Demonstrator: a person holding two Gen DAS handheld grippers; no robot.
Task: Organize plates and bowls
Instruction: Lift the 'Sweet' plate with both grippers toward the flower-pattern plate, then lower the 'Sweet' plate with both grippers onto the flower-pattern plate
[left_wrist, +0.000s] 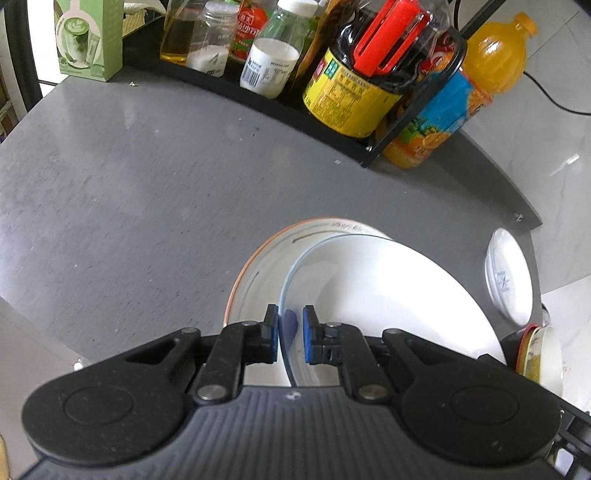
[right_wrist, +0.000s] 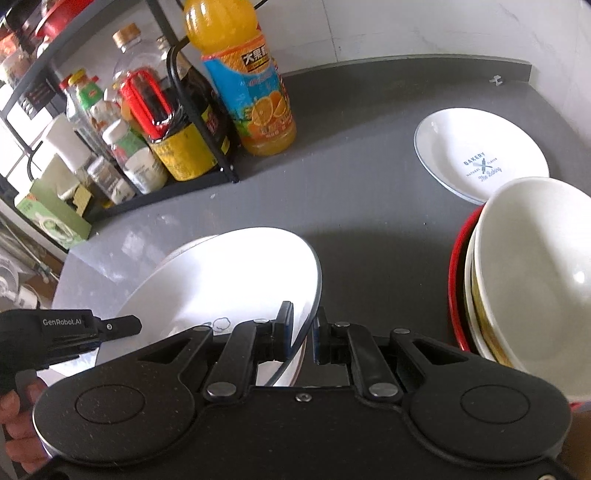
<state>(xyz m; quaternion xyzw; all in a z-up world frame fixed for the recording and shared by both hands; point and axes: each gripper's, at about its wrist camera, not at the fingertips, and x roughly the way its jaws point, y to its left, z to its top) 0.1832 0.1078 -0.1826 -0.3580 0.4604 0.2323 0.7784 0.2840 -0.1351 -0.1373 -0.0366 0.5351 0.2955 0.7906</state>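
Observation:
A white plate with a thin blue rim (left_wrist: 388, 291) (right_wrist: 229, 273) hangs tilted over the grey counter. Beneath it lies a white plate with an orange rim (left_wrist: 258, 266). My left gripper (left_wrist: 290, 332) is shut on the tilted plate's left edge, the rim between its blue pads. My right gripper (right_wrist: 303, 328) is shut on the same plate's right edge. The left gripper (right_wrist: 122, 325) also shows at the plate's far side in the right wrist view. A small white "Bakery" plate (right_wrist: 480, 155) (left_wrist: 509, 277) lies flat to the right. Stacked bowls (right_wrist: 528, 273) sit on a red plate (right_wrist: 456, 280).
A black rack (left_wrist: 258, 92) with several bottles and jars runs along the back of the counter (left_wrist: 129, 184). An orange juice bottle (right_wrist: 251, 92) stands at its right end, a green carton (left_wrist: 90, 37) at its left. A hand (right_wrist: 14, 424) holds the left gripper.

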